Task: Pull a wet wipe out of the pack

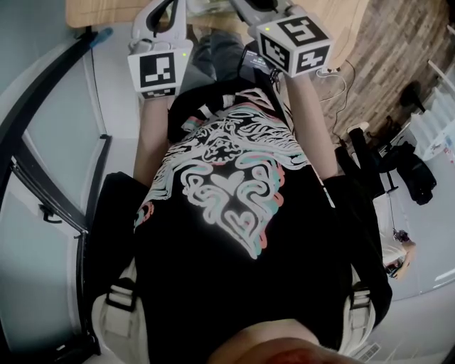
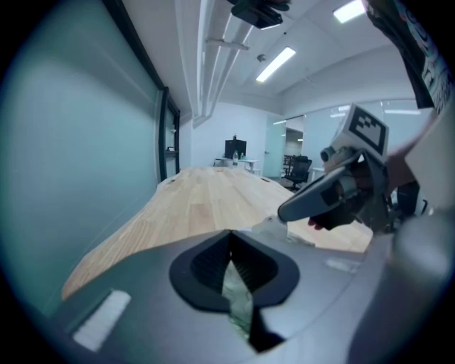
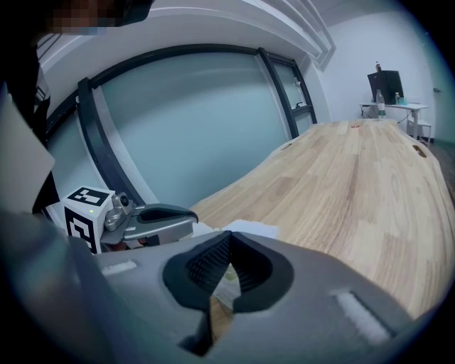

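In the head view both grippers are held up at the top edge, over the near end of a wooden table (image 1: 92,11). My left gripper (image 1: 165,25) and right gripper (image 1: 274,18) show mainly their marker cubes; their jaw tips are cut off. In the left gripper view the left gripper (image 2: 229,236) has its jaws together, with a pale greenish surface showing through the slot below them. The right gripper (image 3: 229,236) is likewise shut. A white edge, apparently the wipe pack (image 3: 245,229), lies just past its jaws on the table. Neither gripper holds a wipe.
The long wooden table (image 3: 355,178) stretches away toward a far desk with a monitor (image 2: 236,149). A curved glass wall with black frames (image 3: 178,121) runs along the table's left side. The person's black printed shirt (image 1: 227,213) fills the head view.
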Motion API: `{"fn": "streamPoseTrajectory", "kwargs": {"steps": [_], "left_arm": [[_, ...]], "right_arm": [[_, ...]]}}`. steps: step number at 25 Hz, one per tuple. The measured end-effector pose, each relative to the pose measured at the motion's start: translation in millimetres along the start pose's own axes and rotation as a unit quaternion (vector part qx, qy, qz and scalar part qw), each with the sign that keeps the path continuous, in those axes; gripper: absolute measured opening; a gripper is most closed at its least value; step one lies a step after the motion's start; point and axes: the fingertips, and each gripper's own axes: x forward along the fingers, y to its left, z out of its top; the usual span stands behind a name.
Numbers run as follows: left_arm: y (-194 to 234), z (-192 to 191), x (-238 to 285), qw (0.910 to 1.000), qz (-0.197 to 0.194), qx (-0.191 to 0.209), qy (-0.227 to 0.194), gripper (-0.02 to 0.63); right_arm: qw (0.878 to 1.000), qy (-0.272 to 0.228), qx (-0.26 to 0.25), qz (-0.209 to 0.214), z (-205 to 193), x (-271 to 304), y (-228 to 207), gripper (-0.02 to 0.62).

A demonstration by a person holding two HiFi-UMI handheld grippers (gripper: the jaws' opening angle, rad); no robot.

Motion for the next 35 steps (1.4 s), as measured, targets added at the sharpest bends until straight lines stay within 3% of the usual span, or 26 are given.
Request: {"fn": "streamPoseTrajectory", "kwargs": {"steps": [35], "left_arm": [[5.4,32.2,-6.5,0.9996,0.003,0.020,-0.017,-0.014]], "right_arm": [[1.000,-0.011,-0.004,-0.002,15.0,-15.9,6.6,0.000]]}}
